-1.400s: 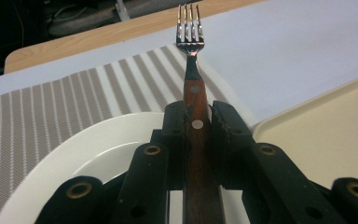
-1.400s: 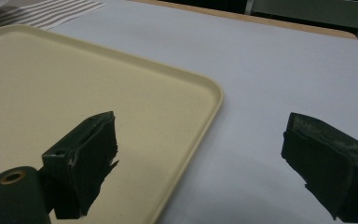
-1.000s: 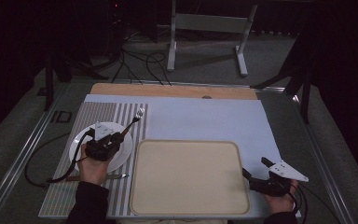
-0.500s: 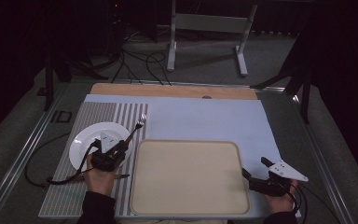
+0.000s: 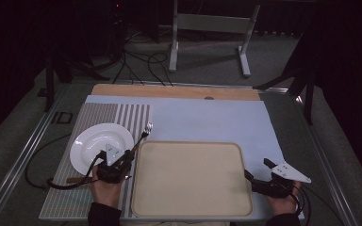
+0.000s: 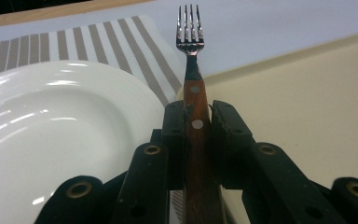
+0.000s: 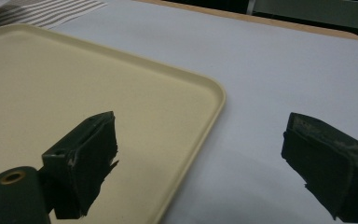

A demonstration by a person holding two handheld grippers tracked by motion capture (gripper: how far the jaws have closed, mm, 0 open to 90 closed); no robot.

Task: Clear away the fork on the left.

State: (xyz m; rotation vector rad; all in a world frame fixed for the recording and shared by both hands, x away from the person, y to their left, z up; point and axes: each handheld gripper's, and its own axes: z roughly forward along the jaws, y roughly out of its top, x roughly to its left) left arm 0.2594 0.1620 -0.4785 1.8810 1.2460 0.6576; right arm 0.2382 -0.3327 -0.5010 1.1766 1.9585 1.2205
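My left gripper (image 5: 131, 153) is shut on the wooden handle of a fork (image 5: 146, 129), whose tines point away from me. The fork sits in the gap between the white plate (image 5: 96, 143) and the beige tray (image 5: 188, 181), low over the striped mat. In the left gripper view the pads clamp the fork (image 6: 190, 42) mid-handle at my left gripper (image 6: 196, 112), with the plate (image 6: 51, 135) to its left and the tray (image 6: 307, 102) to its right. My right gripper (image 5: 258, 168) rests open at the tray's right edge; the right gripper (image 7: 205, 154) holds nothing beside the tray (image 7: 74, 84).
A striped placemat (image 5: 103, 115) lies under the plate, and a pale blue cloth (image 5: 207, 120) covers the rest of the table. A wooden strip (image 5: 169, 92) runs along the far edge. A thin brown stick (image 5: 78, 179) lies left of my left hand. Metal stand legs (image 5: 207, 42) are beyond.
My left gripper has carried the fork off the plate, toward me and to the right, down beside the tray. The right gripper has stayed put.
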